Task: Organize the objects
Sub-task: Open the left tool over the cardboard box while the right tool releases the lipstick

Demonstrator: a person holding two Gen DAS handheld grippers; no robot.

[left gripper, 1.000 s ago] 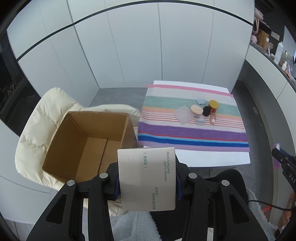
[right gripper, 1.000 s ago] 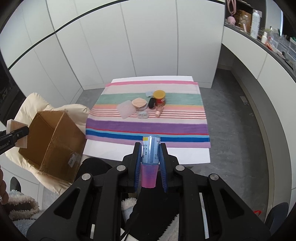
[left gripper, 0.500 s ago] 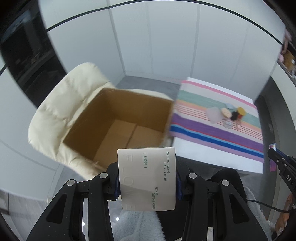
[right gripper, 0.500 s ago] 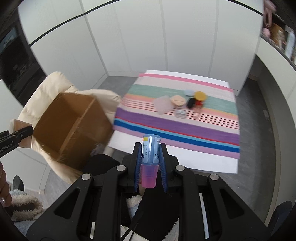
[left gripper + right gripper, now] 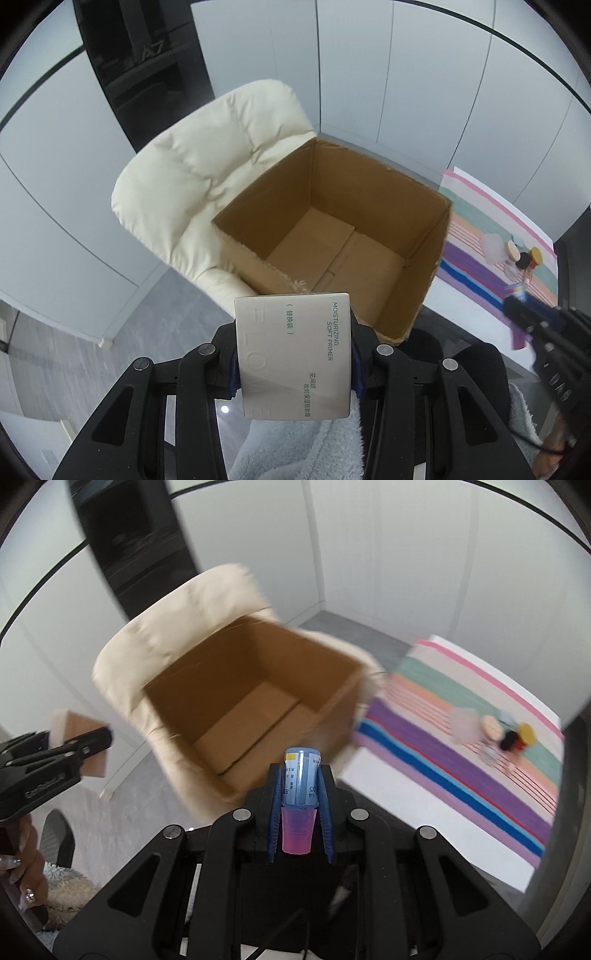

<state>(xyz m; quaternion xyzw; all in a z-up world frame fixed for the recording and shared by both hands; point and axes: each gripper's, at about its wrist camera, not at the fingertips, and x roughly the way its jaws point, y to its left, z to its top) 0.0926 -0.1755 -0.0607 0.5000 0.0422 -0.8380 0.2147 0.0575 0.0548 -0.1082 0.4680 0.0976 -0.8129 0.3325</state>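
Note:
My left gripper (image 5: 293, 363) is shut on a flat beige primer box (image 5: 293, 354) and holds it just short of the near rim of an open cardboard box (image 5: 332, 243). The cardboard box looks empty inside. My right gripper (image 5: 301, 794) is shut on a blue tube with a pink cap (image 5: 301, 784), near the same cardboard box (image 5: 243, 709). The left gripper also shows at the left of the right wrist view (image 5: 55, 753). The right gripper shows blurred at the right of the left wrist view (image 5: 535, 325).
The cardboard box sits on a cream padded chair (image 5: 207, 166). To the right is a white table with a striped cloth (image 5: 461, 738) carrying several small cosmetics (image 5: 509, 734). White walls stand behind.
Both grippers have swung left from the striped table towards the cardboard box, which now fills the middle of both views. Each still holds its object.

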